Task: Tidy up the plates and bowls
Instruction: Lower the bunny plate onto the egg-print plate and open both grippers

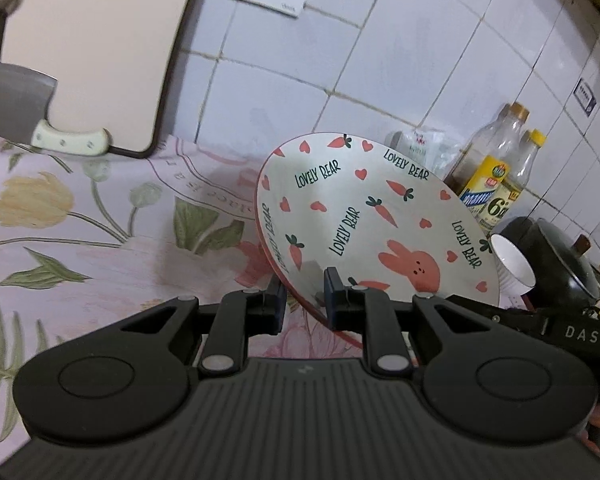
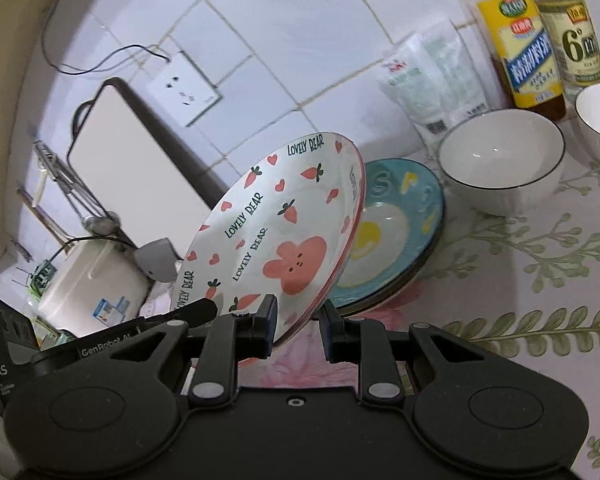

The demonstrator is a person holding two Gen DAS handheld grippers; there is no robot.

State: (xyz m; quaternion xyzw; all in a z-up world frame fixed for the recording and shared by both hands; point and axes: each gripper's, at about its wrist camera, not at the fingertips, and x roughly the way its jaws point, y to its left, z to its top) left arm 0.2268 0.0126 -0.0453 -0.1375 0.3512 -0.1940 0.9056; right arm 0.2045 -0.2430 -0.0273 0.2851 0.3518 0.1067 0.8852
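Both claws grip one rabbit-print plate, tilted above the bench.

The left claw point(image 1: 304, 300) is nearly closed on the near rim of the rabbit-print plate point(image 1: 364, 216), one finger point(image 1: 334, 300) on its face and the other behind it. The right claw point(image 2: 298, 330) pinches the same plate point(image 2: 276, 236) at its lower edge, jaws narrowly apart with the rim between them. The plate stands steeply tilted, clear of the flowered bench point(image 1: 80, 232). Just behind the plate a blue plate point(image 2: 404, 216) lies on the bench; beyond that, right of the plate, sit two white bowls point(image 2: 504, 160) before two oil bottles point(image 2: 520, 56). Left of the plate a cutting board point(image 1: 92, 52) leans on the tiled wall, a cleaver point(image 1: 20, 108) against it.
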